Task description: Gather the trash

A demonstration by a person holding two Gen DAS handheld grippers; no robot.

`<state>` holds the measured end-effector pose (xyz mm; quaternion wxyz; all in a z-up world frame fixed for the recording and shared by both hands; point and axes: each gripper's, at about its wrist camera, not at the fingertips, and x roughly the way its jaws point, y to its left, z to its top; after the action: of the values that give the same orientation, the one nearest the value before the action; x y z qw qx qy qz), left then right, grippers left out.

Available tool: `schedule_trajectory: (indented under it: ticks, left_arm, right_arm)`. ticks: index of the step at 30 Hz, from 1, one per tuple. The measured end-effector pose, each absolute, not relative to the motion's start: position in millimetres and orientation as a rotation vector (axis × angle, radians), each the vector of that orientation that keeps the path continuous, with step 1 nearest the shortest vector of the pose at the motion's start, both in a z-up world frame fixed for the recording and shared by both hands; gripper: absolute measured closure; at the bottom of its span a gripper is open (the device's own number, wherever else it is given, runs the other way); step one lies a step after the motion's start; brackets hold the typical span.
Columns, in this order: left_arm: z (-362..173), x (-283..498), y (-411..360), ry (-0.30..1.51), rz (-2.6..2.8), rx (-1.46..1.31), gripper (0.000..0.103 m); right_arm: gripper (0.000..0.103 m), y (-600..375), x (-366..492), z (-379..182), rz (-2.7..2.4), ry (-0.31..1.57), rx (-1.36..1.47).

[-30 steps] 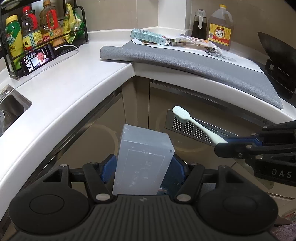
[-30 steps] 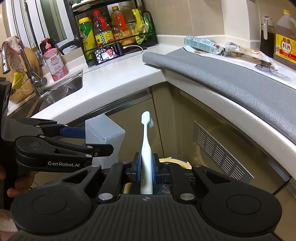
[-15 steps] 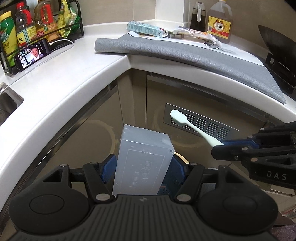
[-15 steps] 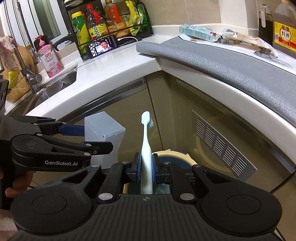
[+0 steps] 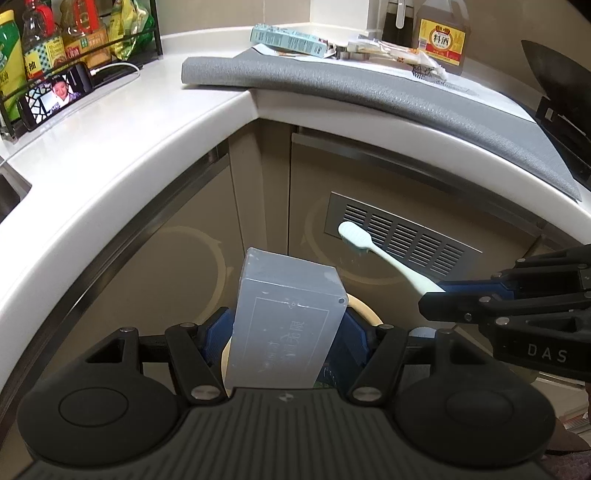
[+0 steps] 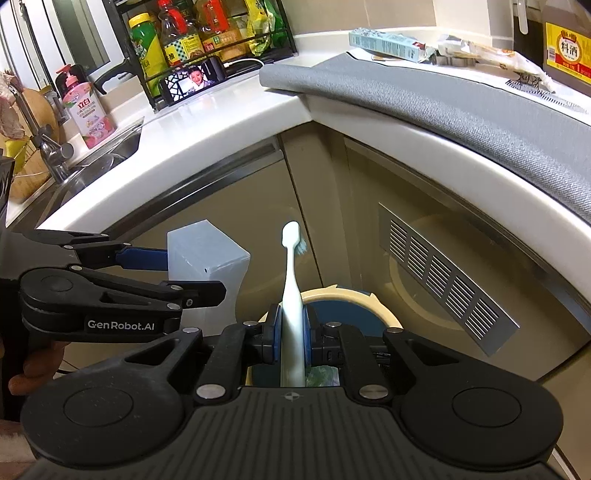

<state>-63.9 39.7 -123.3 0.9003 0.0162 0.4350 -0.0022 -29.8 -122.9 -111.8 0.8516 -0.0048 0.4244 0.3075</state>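
My left gripper (image 5: 284,328) is shut on a translucent white plastic box (image 5: 284,317), also seen in the right wrist view (image 6: 207,258). My right gripper (image 6: 291,336) is shut on a pale toothbrush (image 6: 291,280), bristle end forward; it shows in the left wrist view (image 5: 384,258). Both are held below the counter edge, above a round bin with a cream rim (image 6: 354,295) and blue inside, partly hidden behind the grippers. The bin rim also peeks out in the left wrist view (image 5: 364,310).
A white curved countertop (image 5: 122,147) runs above, with a grey mat (image 5: 406,99), a teal carton (image 5: 288,38), wrappers (image 5: 399,50) and a bottle (image 5: 441,37) on it. A condiment rack (image 6: 207,33), phone (image 6: 192,79) and sink (image 6: 103,158) are left. Cabinet doors with a vent grille (image 6: 443,280) stand ahead.
Both grippers have moved lower and closer to the cabinet, still holding the box and the toothbrush. The bin below has come into view.
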Motion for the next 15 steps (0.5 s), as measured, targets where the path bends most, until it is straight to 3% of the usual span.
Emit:
schedule_trajectory:
  ticks: [15]
  left_arm:
    - [-134,-57,40,0.925,-0.007,0.022,0.033]
  right_arm:
    - [0.09,-121,-21,-123,0.627,0.931,-0.006]
